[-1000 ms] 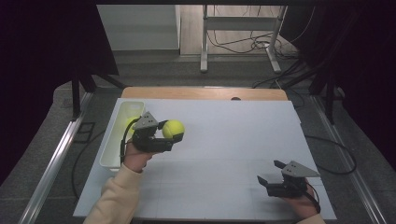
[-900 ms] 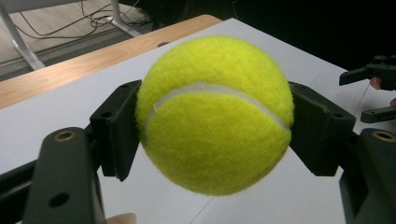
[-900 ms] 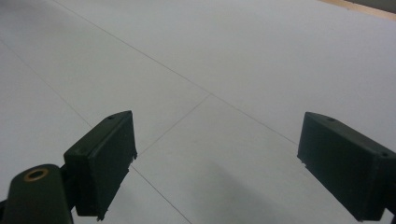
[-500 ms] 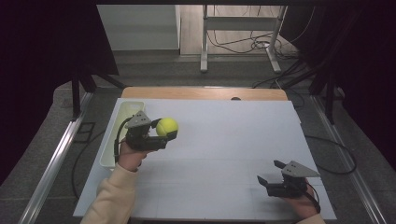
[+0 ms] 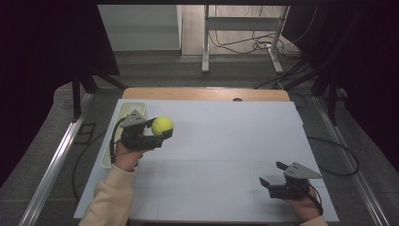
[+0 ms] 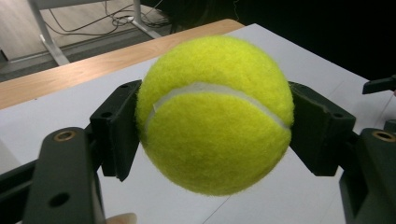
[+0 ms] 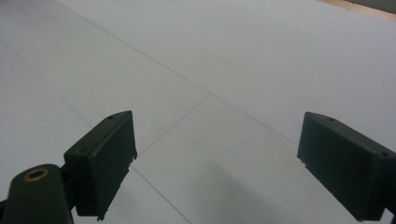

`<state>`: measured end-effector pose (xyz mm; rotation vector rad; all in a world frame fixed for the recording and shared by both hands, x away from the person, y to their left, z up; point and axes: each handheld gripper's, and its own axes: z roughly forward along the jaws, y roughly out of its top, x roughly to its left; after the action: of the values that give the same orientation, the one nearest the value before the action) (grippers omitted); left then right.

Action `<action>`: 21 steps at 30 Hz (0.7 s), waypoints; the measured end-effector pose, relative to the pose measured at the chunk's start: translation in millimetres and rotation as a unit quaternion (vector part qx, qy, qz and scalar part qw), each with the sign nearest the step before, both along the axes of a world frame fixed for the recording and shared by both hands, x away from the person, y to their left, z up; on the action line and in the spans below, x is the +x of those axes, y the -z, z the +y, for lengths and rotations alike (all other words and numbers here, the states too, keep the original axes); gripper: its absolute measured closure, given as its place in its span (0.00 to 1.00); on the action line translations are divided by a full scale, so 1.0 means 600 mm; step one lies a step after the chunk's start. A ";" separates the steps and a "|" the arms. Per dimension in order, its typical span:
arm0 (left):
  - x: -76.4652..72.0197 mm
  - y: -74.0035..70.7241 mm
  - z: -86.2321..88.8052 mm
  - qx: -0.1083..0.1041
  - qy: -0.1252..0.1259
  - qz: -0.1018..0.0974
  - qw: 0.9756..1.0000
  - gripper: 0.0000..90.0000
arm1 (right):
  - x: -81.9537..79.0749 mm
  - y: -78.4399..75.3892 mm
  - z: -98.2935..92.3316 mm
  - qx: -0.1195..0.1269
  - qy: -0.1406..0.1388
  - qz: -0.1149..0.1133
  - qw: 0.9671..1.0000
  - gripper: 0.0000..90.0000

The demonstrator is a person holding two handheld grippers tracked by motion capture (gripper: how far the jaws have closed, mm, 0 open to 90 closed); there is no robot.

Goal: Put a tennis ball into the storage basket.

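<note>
Gripping tennis ball [image 6: 215, 116], left gripper [image 5: 157, 134], underside hidden

Light falls from above onto the white matte table sheet [image 5: 226, 141], which reads bright and even, while the surroundings at left and right sink into near black. The fuzzy yellow-green tennis ball [image 6: 215, 114] is sharp and well lit in the left gripper view (its underside slightly shaded). In the right gripper view a soft grey shadow lies on the sheet between the jaws. The high view is somewhat soft and grainy, with no glare.
</note>
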<state>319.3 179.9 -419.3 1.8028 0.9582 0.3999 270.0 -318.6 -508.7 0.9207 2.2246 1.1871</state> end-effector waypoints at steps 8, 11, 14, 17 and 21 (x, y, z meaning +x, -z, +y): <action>0.002 0.000 0.016 -0.003 -0.013 0.003 1.000 0.29 | 0.000 0.000 0.000 -0.001 -0.001 0.001 1.000 0.13; 0.003 0.001 0.021 -0.005 -0.017 0.004 1.000 0.29 | 0.000 0.000 0.000 -0.001 -0.001 0.001 1.000 0.13; 0.003 0.001 0.029 -0.006 -0.024 0.005 1.000 0.29 | 0.000 0.000 0.000 0.000 -0.001 0.001 1.000 0.13; 0.003 0.001 0.035 -0.006 -0.027 0.005 1.000 0.29 | 0.000 0.000 0.000 0.000 -0.002 0.001 1.000 0.13; 0.004 0.002 0.046 -0.008 -0.034 0.010 0.999 0.29 | 0.000 0.001 0.000 -0.001 -0.002 0.001 1.000 0.13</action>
<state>321.8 207.7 -420.4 1.7662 1.0353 0.4155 270.3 -318.3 -509.0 0.9180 2.2283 1.1866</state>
